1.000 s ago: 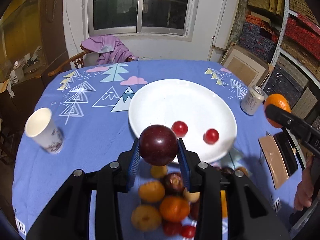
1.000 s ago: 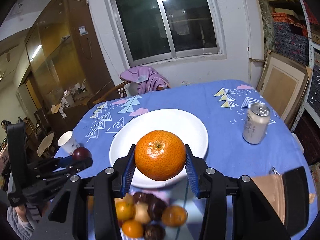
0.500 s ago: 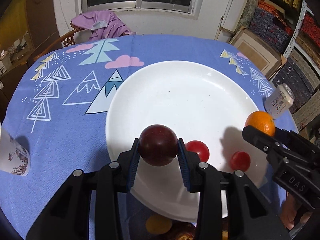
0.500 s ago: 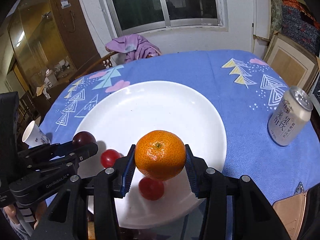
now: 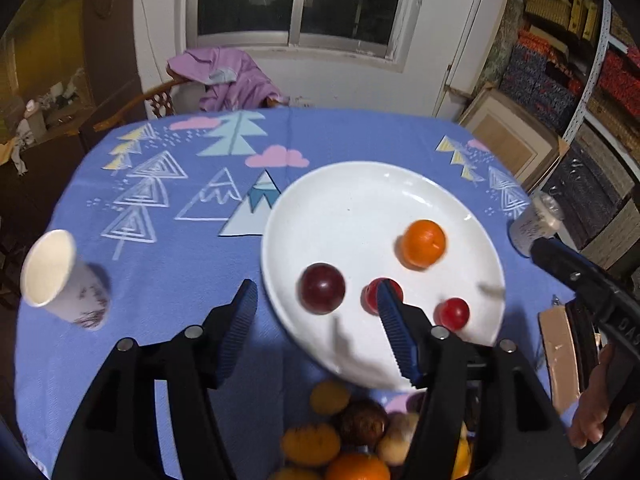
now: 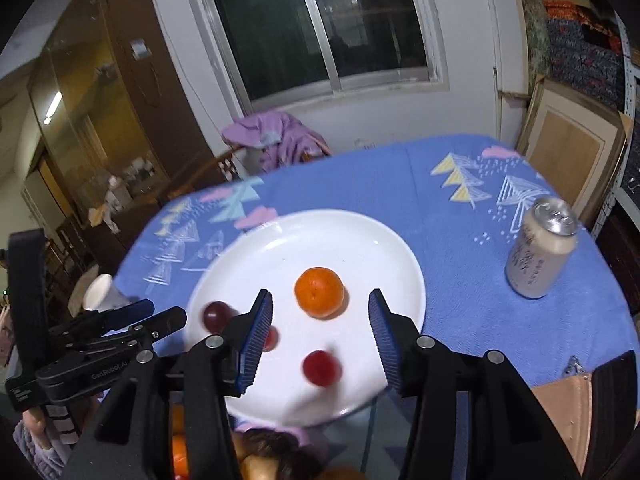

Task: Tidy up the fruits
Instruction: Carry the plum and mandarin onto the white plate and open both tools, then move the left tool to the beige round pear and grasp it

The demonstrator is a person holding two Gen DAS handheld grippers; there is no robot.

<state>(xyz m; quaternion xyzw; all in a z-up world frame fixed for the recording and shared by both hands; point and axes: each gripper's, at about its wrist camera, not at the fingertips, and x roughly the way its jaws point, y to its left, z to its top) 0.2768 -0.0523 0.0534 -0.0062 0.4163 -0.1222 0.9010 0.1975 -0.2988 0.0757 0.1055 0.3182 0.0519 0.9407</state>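
Both claws hang released over the white plate: the left gripper and the right gripper have their jaws opening, blue ribbed pads apart, with nothing pinched between them. On the plate, a dark red plum lies towards its left side, seen between the left gripper's spread fingers but free of both pads. An orange sits near the plate's middle, likewise framed by the right gripper's fingers without contact. Two small red fruits share the plate: one just right of the plum, partly behind the left gripper's right finger, and another close to the plate's near rim. A heap of unsorted fruit, yellow, orange and brown pieces, lies just off the plate's near edge, under the left gripper's body. The plate rests on a blue tablecloth printed with trees and mountains. Left of the plate, well apart from it, stands a paper cup; right of the plate stands a pale drink can. Beyond the plate, at the table's far side, a purple garment drapes over a wooden chair below a dark window.
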